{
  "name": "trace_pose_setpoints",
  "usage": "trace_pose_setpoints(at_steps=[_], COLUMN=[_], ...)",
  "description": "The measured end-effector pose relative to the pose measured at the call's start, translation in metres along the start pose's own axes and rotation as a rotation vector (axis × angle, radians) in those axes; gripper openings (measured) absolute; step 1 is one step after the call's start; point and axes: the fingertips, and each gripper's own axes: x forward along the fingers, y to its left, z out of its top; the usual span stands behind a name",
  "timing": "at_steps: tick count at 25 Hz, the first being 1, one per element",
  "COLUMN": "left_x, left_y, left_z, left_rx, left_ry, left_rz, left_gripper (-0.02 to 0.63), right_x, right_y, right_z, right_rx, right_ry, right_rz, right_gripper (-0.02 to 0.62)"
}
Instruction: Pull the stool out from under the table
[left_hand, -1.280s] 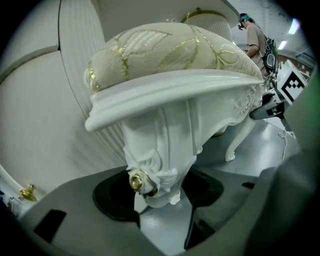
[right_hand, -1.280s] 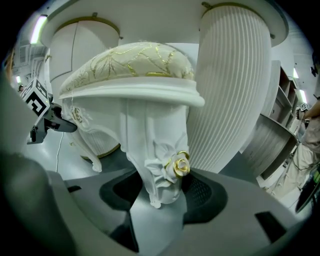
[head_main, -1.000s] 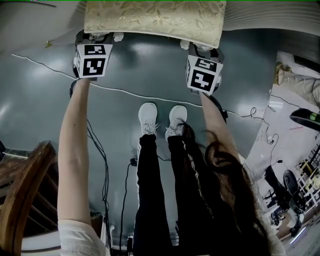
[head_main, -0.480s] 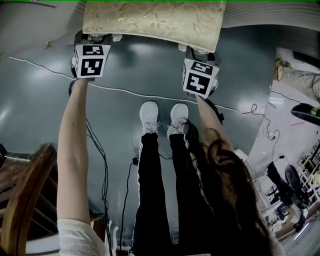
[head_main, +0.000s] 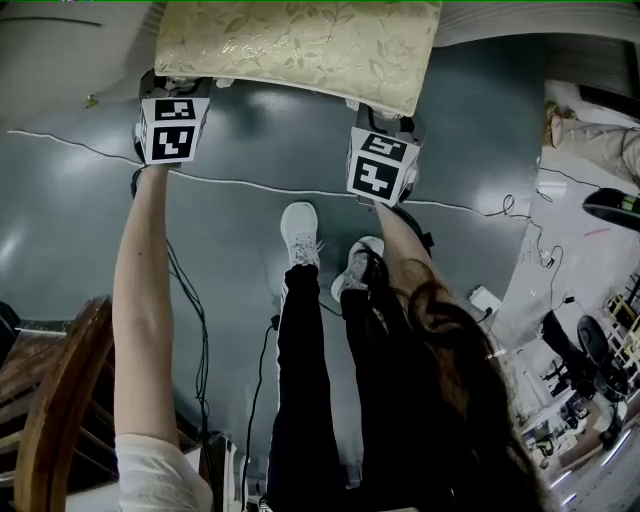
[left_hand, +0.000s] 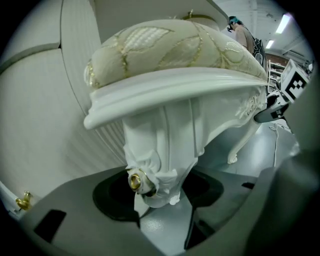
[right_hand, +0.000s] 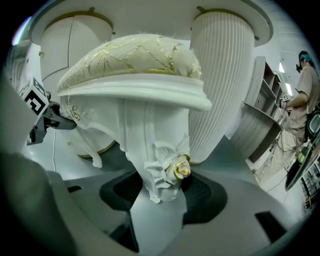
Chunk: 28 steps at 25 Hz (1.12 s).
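Head view: arms (head_main: 140, 300) outstretched; left tongs (head_main: 176, 84), right tongs (head_main: 386, 116) clamp stool (head_main: 300, 40).

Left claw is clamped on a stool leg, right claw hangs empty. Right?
No. The right claw is not empty: the right gripper view shows it clamped on a white stool leg with a gold rose. The left claw is clamped on the other leg, as stated.

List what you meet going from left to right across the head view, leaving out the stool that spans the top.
In order: wooden chair → left tool → left shoe → right tool → white box on the floor.
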Motion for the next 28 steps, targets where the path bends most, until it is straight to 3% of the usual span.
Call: trace_pose_setpoints(at_steps=[7,14,23,28], left_x=[0.003,-0.015,-0.013,-0.037], left_y=[-0.001,-0.010,-0.014,-0.014], left_z=[-0.001,-0.016,-0.019,-0.024], left_rx=[-0.013,-0.078,-0.084,-0.113], left_ry=[0.019,0.001,0.048,0.038], left_rz=[0.023,0.065,0.058,0.069], left_gripper=[0.276,0.276,0.276,0.275], right_x=[0.003,0.002,0.005,-0.009], right_y=[-0.001,-0.002,-0.005,-0.001], right_z=[-0.002,-0.002,-0.004,0.003], right_rx=[-0.021,-0.079,-0.102,-0.136], right_ry=[-0.003,0.000,0.037,0.055], right_rz=[0.014,0.056,0.083,0.105], right_gripper=[0.252,0.252,0.250,0.250])
